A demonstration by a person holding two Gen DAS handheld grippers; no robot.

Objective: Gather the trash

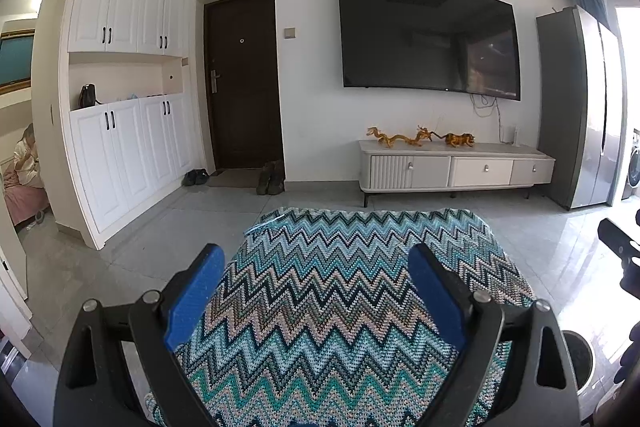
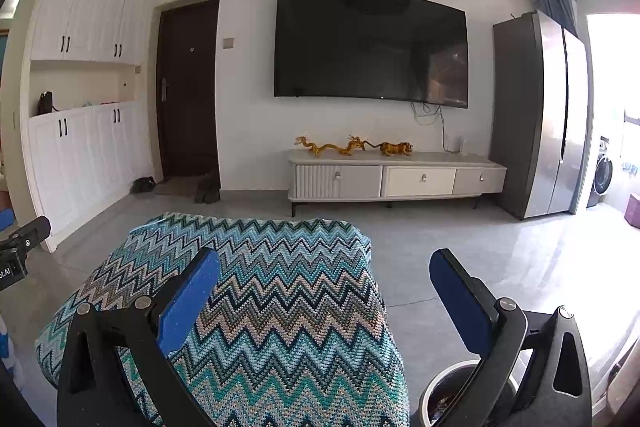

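Trash was nowhere visible, so its handling stayed unjudged; only the round bin [image 2: 464,387] stood just right of the zigzag-covered table [image 2: 280,287]. Both my left tool [image 1: 316,291] and right tool [image 2: 324,299] gaped empty.

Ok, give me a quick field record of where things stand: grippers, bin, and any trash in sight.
left gripper: open, holds nothing, over the zigzag cloth
right gripper: open, holds nothing, at the cloth's right edge
bin: round, on the floor right of the cloth, partly hidden behind the right finger
bin contents: too dark to tell
trash on cloth: none visible
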